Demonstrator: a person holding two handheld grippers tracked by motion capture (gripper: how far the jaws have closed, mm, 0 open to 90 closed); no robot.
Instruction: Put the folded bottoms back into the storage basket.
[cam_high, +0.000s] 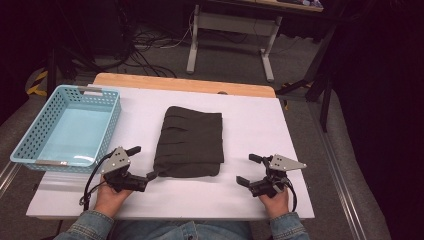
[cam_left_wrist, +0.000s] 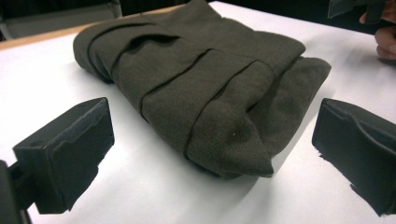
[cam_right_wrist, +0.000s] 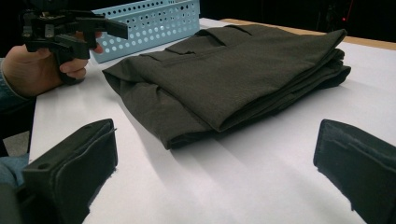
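A folded dark olive cloth lies in the middle of the white table top. My left gripper rests on the table at the cloth's near left corner, jaws open, nothing between them. In the left gripper view the cloth's corner points between the two black pads. My right gripper sits to the right of the cloth, a short gap away, open and empty. The right gripper view shows the cloth ahead of its pads, and the left gripper held in a hand.
A light blue perforated basket stands empty at the table's left edge; it also shows behind the cloth as the basket. A wooden strip runs along the far edge. Beyond are cables and a desk frame on the floor.
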